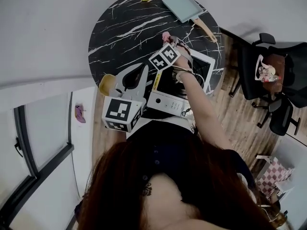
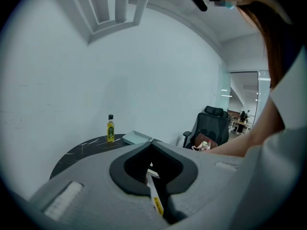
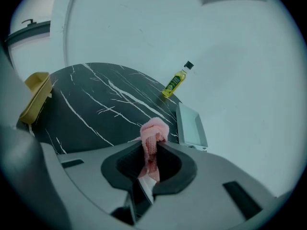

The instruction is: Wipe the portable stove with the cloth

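Pink cloth (image 3: 154, 128) sits twisted into a thick knot in my right tongs (image 3: 154, 143), which are clamped on it with only a small wad poking past the tips. My left tongs (image 2: 151, 142) are pressed together on nothing and hang over the left part of the black marble table (image 1: 120, 28), near the yellow bowl (image 1: 106, 84). The portable stove (image 1: 168, 101) stands at the near right of the table, right by its edge and under my right hand. The cloth hangs by the stove's far left corner, and I cannot tell whether it touches anything. My worry is the wad. With so little of it showing, I judge that a steep press would put hard jaw tips on the stove top and scrape it instead of wiping it. Nothing steadies the stove either, so a firm pull towards me could slide it towards that near edge. I would rather have my left tongs resting on it. A long stroke away from me could also knock the pan (image 1: 181, 5) that lies just beyond, or drag the cloth loose if it snags.
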